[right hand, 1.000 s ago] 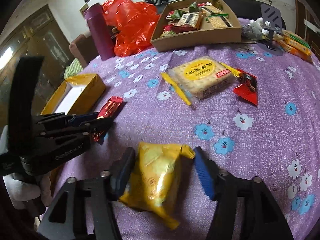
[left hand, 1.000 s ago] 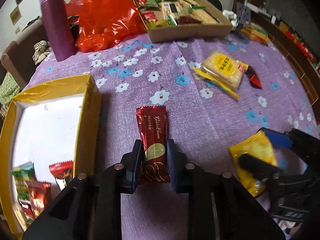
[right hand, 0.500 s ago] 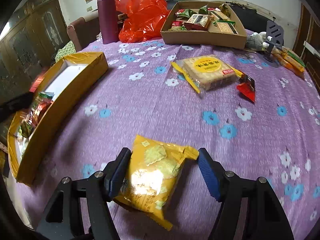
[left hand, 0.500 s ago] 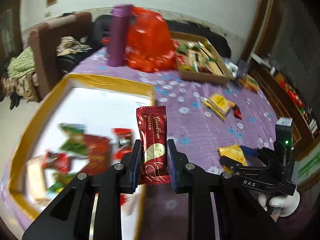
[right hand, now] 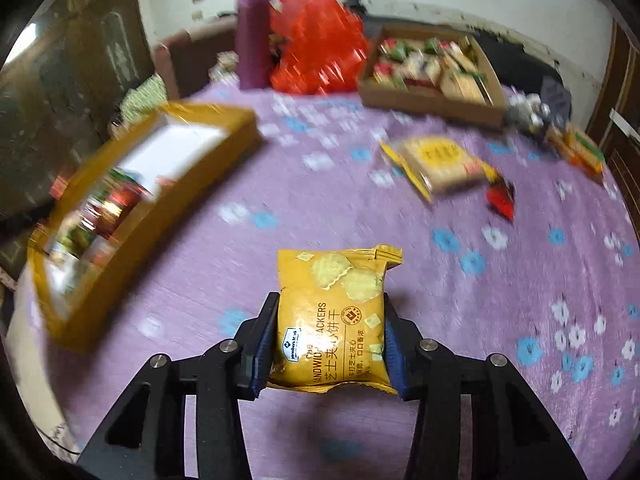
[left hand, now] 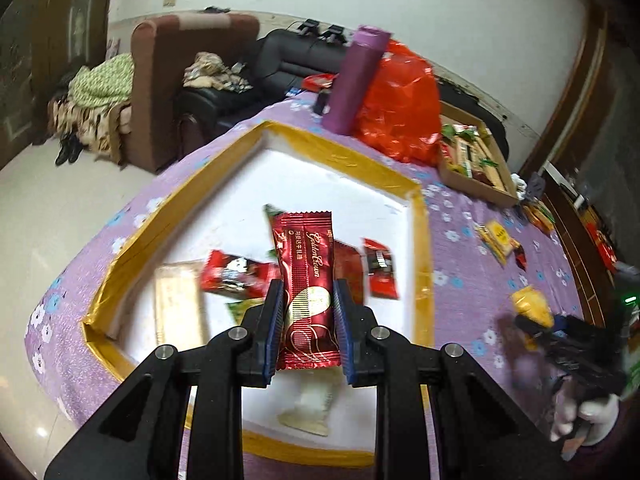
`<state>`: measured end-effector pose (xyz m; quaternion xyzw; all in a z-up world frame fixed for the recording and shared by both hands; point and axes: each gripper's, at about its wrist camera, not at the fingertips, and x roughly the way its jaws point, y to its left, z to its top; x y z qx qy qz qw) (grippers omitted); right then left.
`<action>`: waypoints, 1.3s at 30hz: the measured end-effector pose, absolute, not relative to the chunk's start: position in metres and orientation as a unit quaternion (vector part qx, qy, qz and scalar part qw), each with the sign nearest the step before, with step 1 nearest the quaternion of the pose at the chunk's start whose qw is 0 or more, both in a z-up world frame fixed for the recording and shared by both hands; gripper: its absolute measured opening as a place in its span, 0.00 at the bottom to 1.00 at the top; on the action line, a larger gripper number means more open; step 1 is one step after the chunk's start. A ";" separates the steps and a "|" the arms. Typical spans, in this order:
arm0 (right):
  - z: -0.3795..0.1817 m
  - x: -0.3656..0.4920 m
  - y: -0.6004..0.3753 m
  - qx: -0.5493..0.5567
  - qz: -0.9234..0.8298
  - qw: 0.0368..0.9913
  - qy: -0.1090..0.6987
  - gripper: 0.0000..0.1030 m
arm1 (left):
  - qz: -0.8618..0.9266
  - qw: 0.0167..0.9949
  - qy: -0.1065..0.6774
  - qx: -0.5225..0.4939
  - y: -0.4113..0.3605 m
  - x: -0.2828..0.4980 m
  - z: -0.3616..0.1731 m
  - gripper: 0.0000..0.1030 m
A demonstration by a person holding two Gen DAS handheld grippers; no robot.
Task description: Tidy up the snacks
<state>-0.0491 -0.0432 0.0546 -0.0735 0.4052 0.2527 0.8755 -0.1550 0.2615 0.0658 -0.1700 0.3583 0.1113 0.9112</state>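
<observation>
Since the earlier frame my left gripper [left hand: 306, 320] has travelled from the bare tablecloth to a position above the yellow-rimmed box [left hand: 423, 256], and my right gripper [right hand: 330, 336] has lifted its packet off the cloth. My left jaws are clamped on a dark red wafer bar [left hand: 305, 284], held upright, with "Golden Crown" legible in script down the wrapper along with a line of Chinese characters I cannot read. Below it, on the white floor of the box, lie several red and green snack packets [left hand: 236, 276] and one pale flat packet [left hand: 178, 308]; their print is too blurred to read. My right jaws are closing, with both pads pressing the sides of a yellow cracker packet [right hand: 334, 312], which is clear of the purple flowered tablecloth [right hand: 460, 280]. Its label reads "Member's Mark" and "SANDWICH CRACKERS", with Chinese text alongside. From the right wrist view the same box sits to the left, well apart from the packet. Further back on the cloth lie a yellow biscuit pack [right hand: 440, 162] and, just beside it, a small red packet [right hand: 501, 198]. Behind these stand a cardboard tray of snacks [right hand: 428, 96], a red plastic bag [right hand: 316, 56] and a purple flask [right hand: 252, 36].
</observation>
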 end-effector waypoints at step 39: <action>0.081 0.075 -0.029 0.036 0.239 0.880 0.408 0.55 | -0.006 0.924 0.312 -0.220 0.223 -0.160 0.106 0.67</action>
